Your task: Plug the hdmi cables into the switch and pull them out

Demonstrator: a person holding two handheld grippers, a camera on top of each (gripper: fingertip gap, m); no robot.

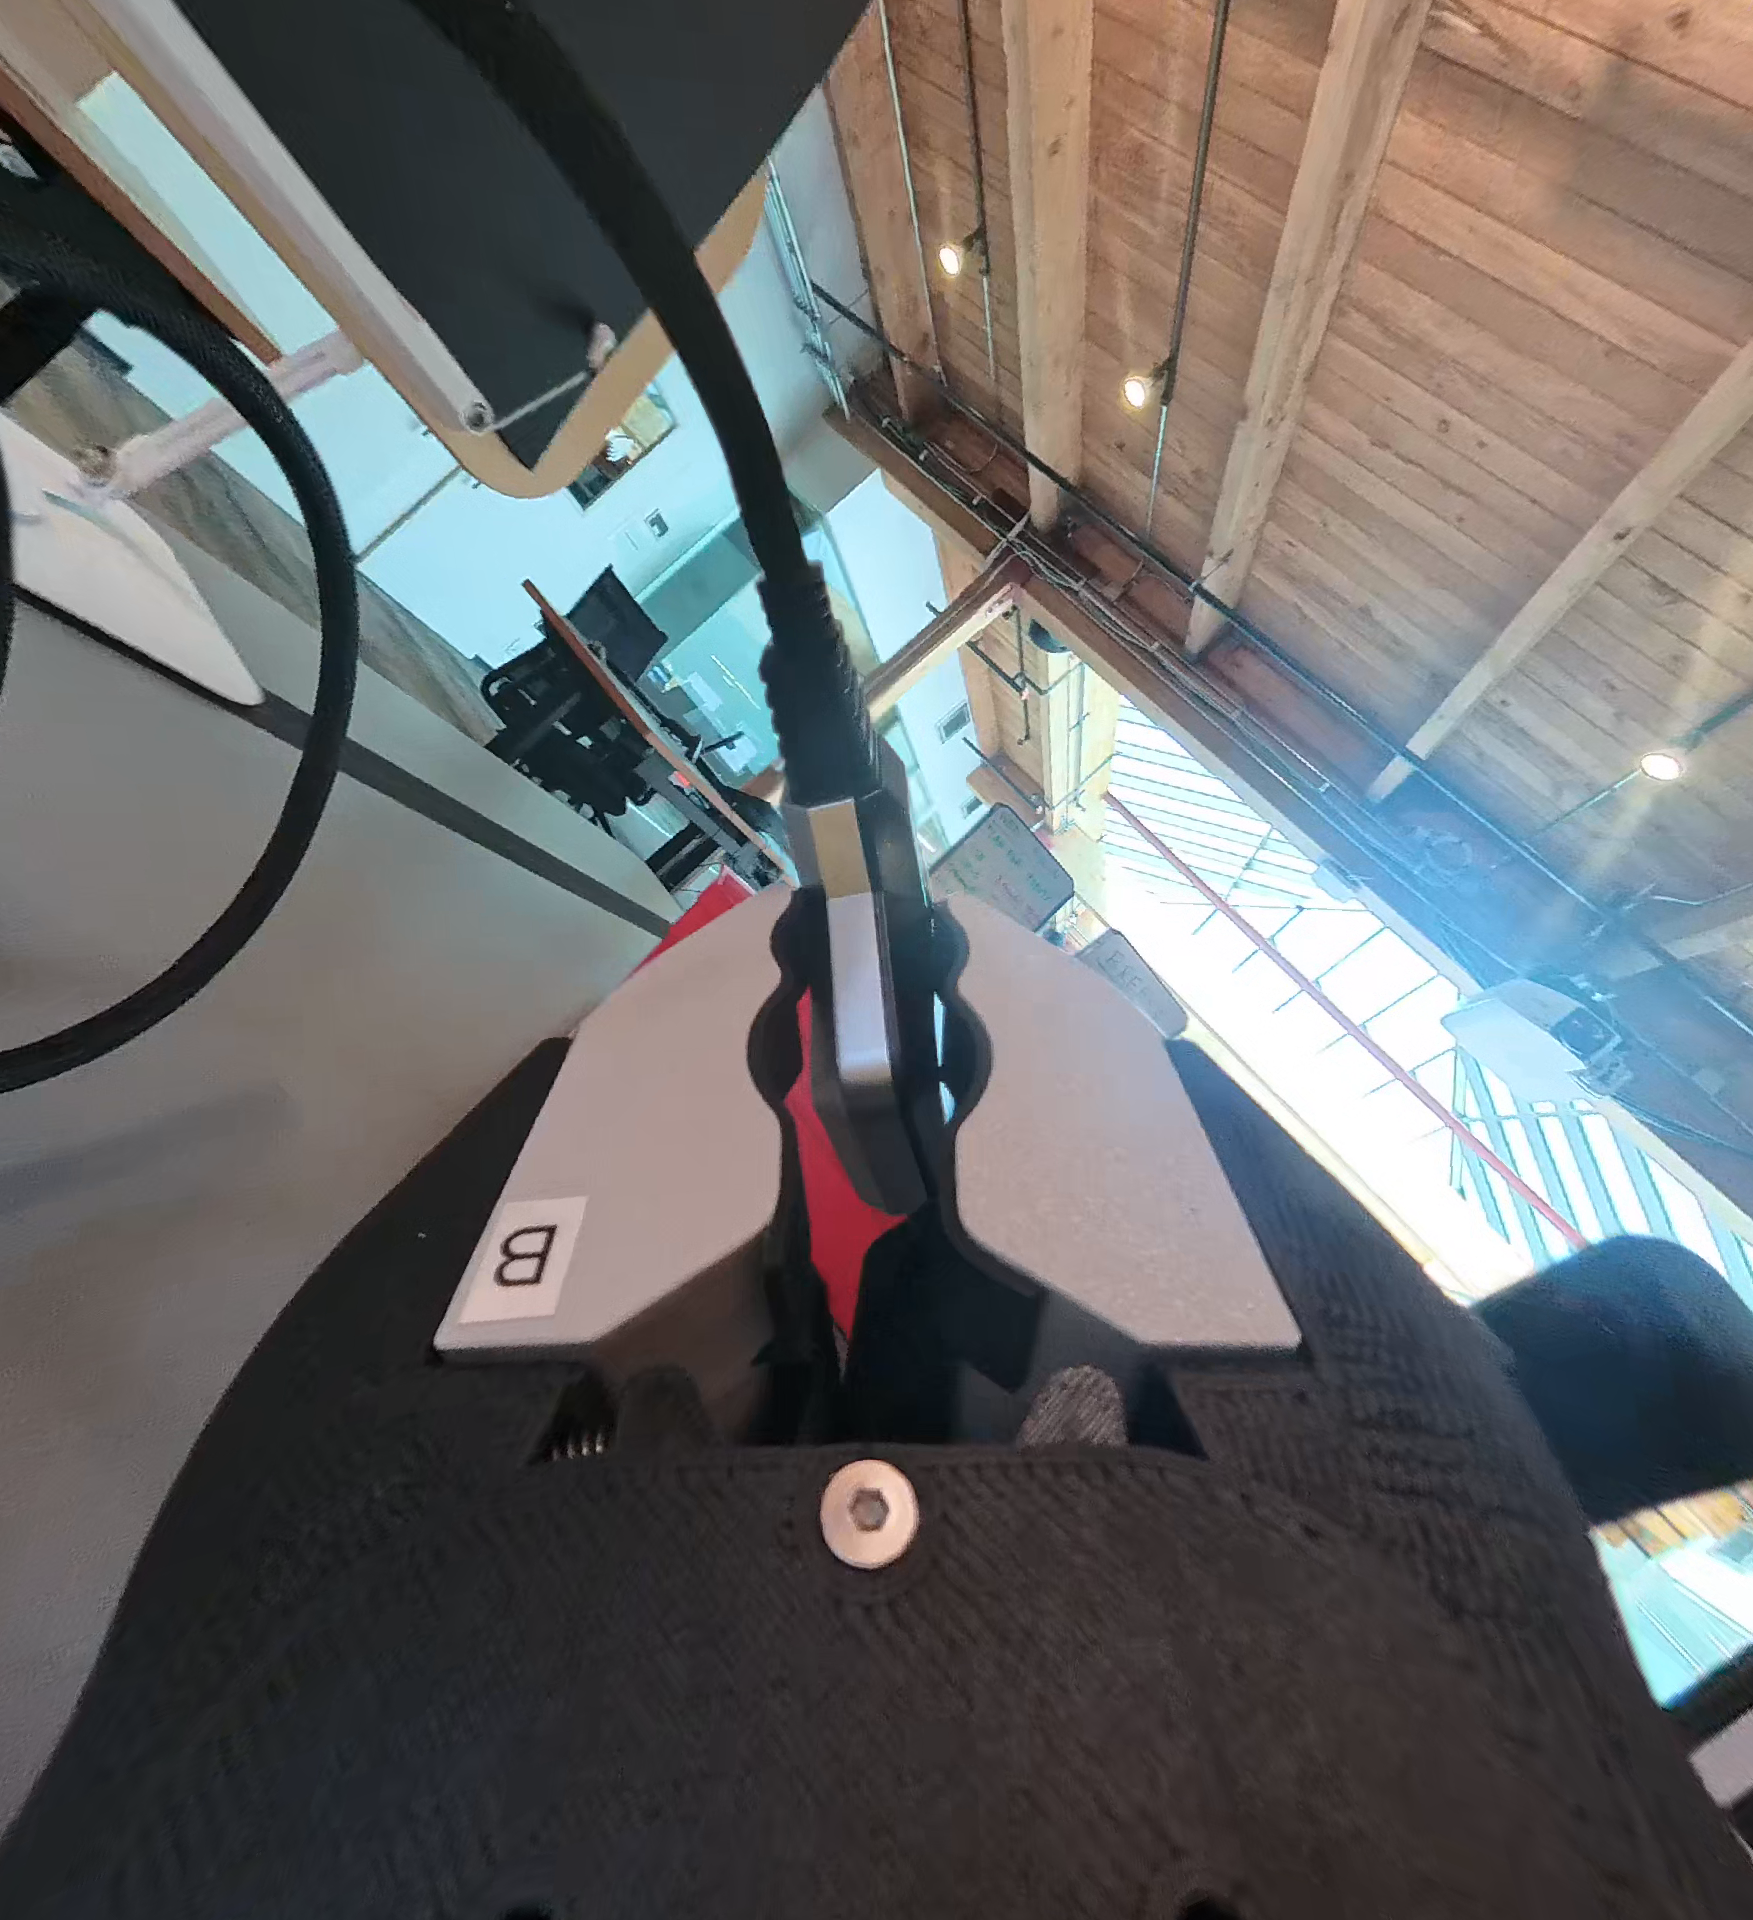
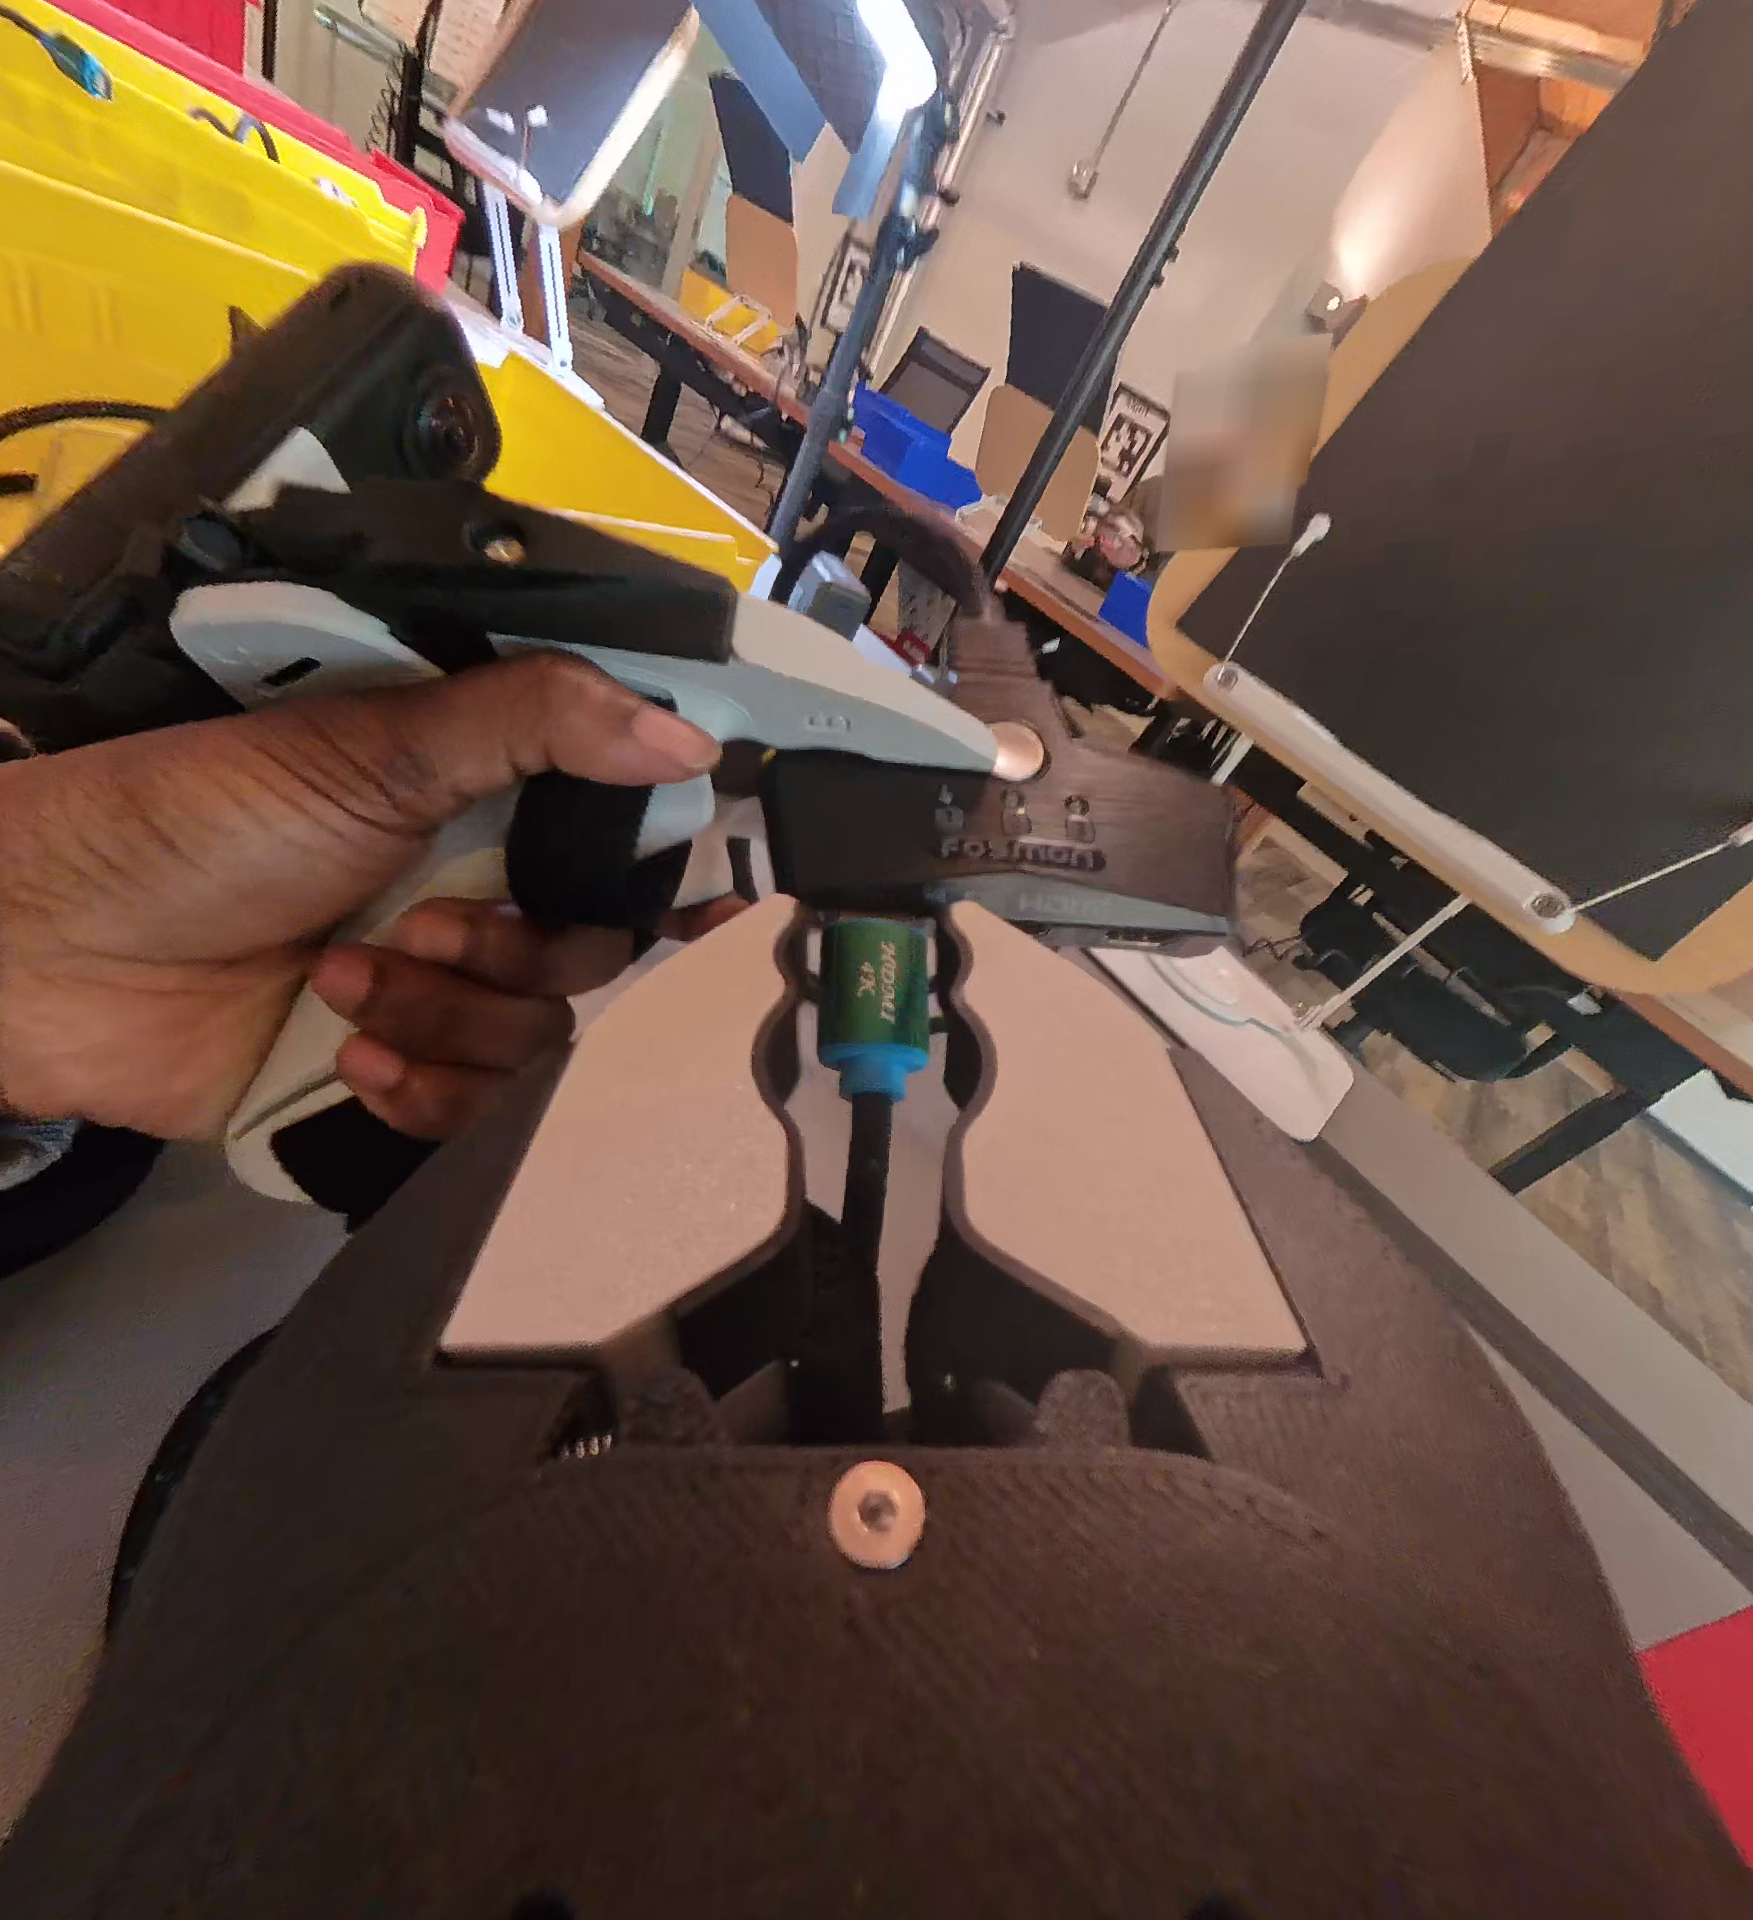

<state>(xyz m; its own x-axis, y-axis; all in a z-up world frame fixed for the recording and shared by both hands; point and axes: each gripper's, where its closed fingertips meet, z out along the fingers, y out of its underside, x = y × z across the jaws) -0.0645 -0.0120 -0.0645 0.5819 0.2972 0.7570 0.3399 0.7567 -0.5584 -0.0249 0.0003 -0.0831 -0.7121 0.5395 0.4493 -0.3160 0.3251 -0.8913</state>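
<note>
The right gripper [image 2: 867, 997] had its fingers clenched on the green HDMI plug [image 2: 870, 992], whose long axis ran straight ahead into the black switch [image 2: 1017, 831], tip at or inside the port. The left gripper [image 1: 867, 1023] gripped the switch [image 1: 856, 997] by its edge, lifted above the tabletop [image 1: 176, 1195]. Only the left view showed a black cable [image 1: 685, 343] already plugged on the switch's far side; only the right view showed the hand [image 2: 228, 883].
</note>
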